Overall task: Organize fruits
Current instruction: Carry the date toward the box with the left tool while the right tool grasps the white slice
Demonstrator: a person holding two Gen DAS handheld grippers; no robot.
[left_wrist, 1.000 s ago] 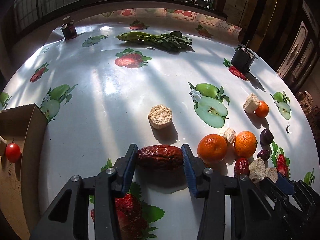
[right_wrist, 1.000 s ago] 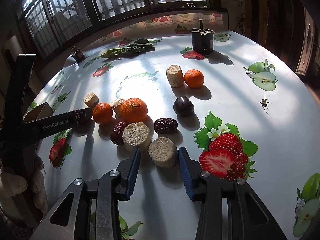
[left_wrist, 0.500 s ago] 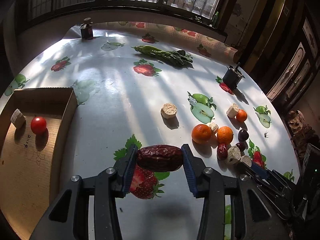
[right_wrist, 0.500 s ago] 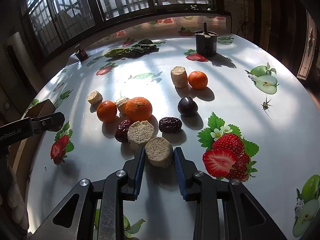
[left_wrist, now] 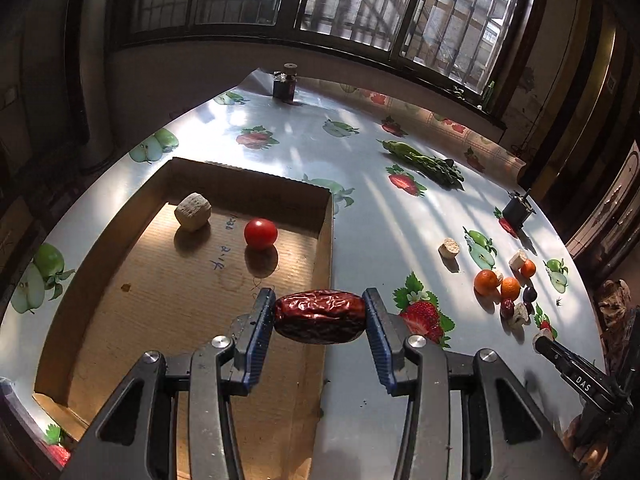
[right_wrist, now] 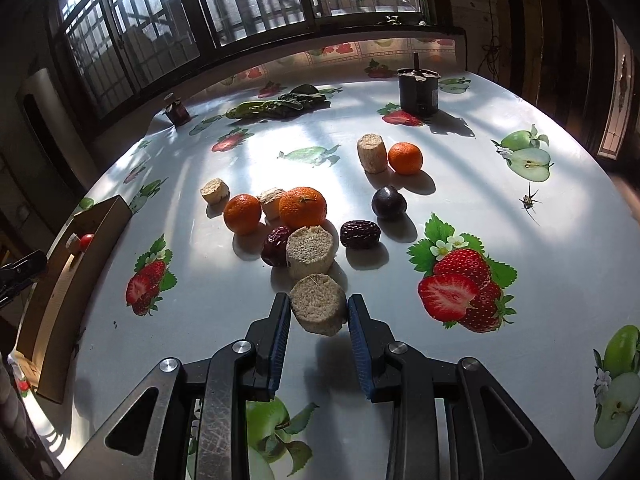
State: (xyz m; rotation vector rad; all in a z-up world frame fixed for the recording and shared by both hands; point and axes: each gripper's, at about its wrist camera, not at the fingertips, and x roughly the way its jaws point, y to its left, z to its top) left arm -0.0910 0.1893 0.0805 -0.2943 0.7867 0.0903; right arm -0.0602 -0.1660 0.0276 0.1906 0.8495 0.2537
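Observation:
My left gripper [left_wrist: 319, 317] is shut on a wrinkled red date [left_wrist: 319, 316], held above the right wall of a shallow cardboard box [left_wrist: 326, 240]. Inside the box lie a cherry tomato [left_wrist: 260, 233] and a beige chunk [left_wrist: 193, 212]. My right gripper [right_wrist: 318, 312] is shut on a beige cylindrical chunk [right_wrist: 318, 309], lifted slightly off the table. Just beyond it sit another beige chunk [right_wrist: 309, 251], two dark dates [right_wrist: 359, 234], three oranges [right_wrist: 302, 206] and a dark plum [right_wrist: 388, 202].
The round table wears a glossy cloth printed with strawberries and apples [right_wrist: 460, 292]. Green vegetables [right_wrist: 276, 106] lie at the back, a dark pot [right_wrist: 418, 90] at the back right, a small jar [right_wrist: 177, 111] at the back left. The box [right_wrist: 52, 292] stands at the table's left edge.
My left gripper has carried the date leftwards and up, from beside the fruit pile to over the box edge. My right gripper closed onto the beige chunk and raised it a little.

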